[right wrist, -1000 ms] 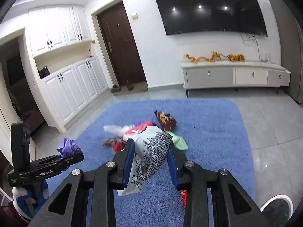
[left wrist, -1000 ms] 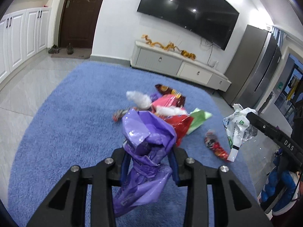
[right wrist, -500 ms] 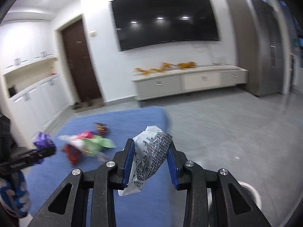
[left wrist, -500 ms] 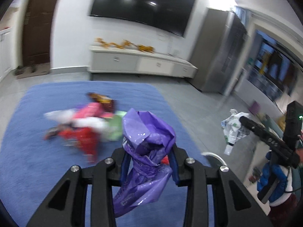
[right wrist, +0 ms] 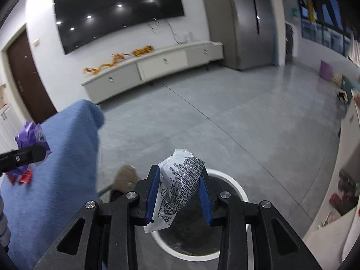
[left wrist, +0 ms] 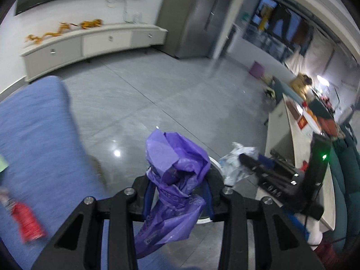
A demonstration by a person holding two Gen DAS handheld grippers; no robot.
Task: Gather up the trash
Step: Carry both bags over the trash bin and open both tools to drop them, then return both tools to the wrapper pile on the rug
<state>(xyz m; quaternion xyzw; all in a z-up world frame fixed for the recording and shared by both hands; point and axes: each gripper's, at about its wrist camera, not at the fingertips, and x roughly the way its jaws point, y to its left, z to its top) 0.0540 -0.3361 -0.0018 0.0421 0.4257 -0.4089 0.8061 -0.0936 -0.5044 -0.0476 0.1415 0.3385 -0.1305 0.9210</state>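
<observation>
My left gripper (left wrist: pixel 178 191) is shut on a crumpled purple plastic bag (left wrist: pixel 175 157), which sticks up between the blue pads and hangs down below them. My right gripper (right wrist: pixel 179 186) is shut on a white wrapper with black print (right wrist: pixel 180 175). Directly below the right gripper stands a round bin with a white rim (right wrist: pixel 238 191) and a dark inside. In the left wrist view the bin's rim (left wrist: pixel 216 163) shows just behind the purple bag, and the right gripper (left wrist: pixel 254 166) with its wrapper (left wrist: pixel 234 162) is close on the right.
A blue rug (right wrist: pixel 56 180) lies to the left with a red wrapper (left wrist: pixel 27 220) on it. A brown shoe (right wrist: pixel 126 177) is at the rug's edge beside the bin. Grey tiled floor stretches to a white TV cabinet (right wrist: pixel 157 65). A cluttered table (left wrist: pixel 292 135) stands at the right.
Both grippers have swung right, away from the trash pile on the rug, and now hang over the bin. Each still holds the same piece of trash.
</observation>
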